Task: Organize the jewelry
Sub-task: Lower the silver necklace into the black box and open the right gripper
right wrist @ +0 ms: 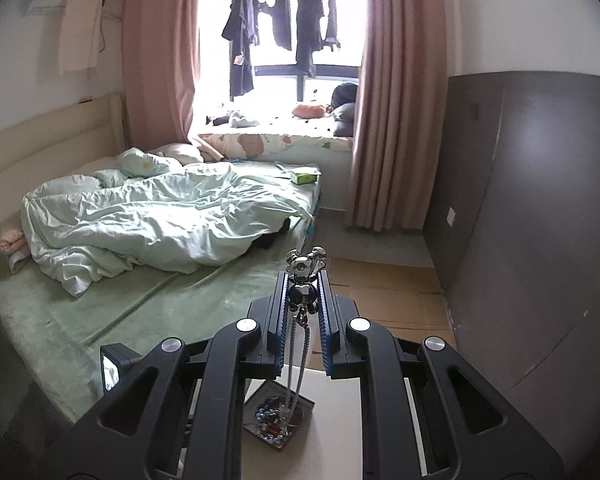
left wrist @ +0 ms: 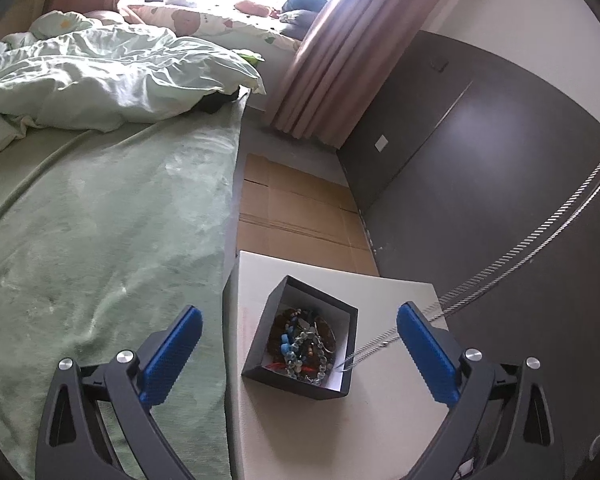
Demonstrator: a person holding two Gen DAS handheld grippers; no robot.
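A black jewelry box (left wrist: 342, 308) stands on a white table (left wrist: 384, 412) and holds a tangle of bead bracelets (left wrist: 304, 344). My left gripper (left wrist: 300, 330) is open, hovering above the box with one finger on each side. My right gripper (right wrist: 304, 284) is shut on a silver bear pendant (right wrist: 305, 276) held high. Its silver chain (right wrist: 300, 356) hangs down into the box (right wrist: 306, 404). In the left wrist view the chain (left wrist: 540, 240) runs from the upper right down into the box.
A bed with a green blanket (left wrist: 100, 240) and a rumpled duvet (right wrist: 160, 216) lies left of the table. Flattened cardboard (left wrist: 300, 208) covers the floor beyond. Dark wardrobe doors (right wrist: 540, 220) stand at the right. A small black device (right wrist: 112, 368) sits at the table's left.
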